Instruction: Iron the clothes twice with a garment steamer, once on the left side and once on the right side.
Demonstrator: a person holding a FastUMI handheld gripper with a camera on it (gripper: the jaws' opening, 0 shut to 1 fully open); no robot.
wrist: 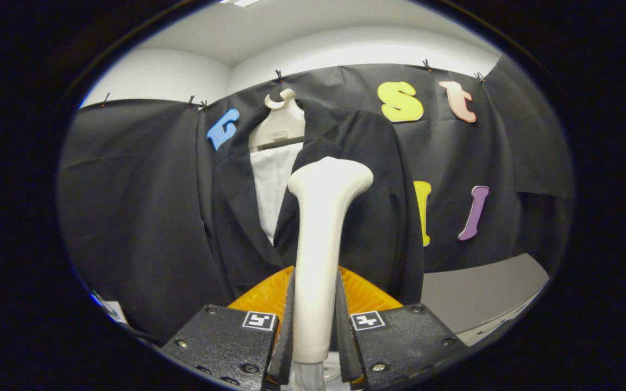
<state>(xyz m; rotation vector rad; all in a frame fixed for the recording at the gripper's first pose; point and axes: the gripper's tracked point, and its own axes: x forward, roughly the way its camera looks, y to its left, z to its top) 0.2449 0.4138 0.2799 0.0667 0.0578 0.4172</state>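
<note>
The steamer hides the middle of the black jacket. The jacket's hem lies behind the hand-held gripper, whose fingers clamp the steamer's handle, covering its sides. The hanger is partly hidden by the collar.

gripper: two textured housing blocks, one either side of the fingers, each with a square fiducial tag at its inner top corner. Round screw heads dot the blocks. Ribbed orange fan-shaped part sits between and behind the tags.
</note>
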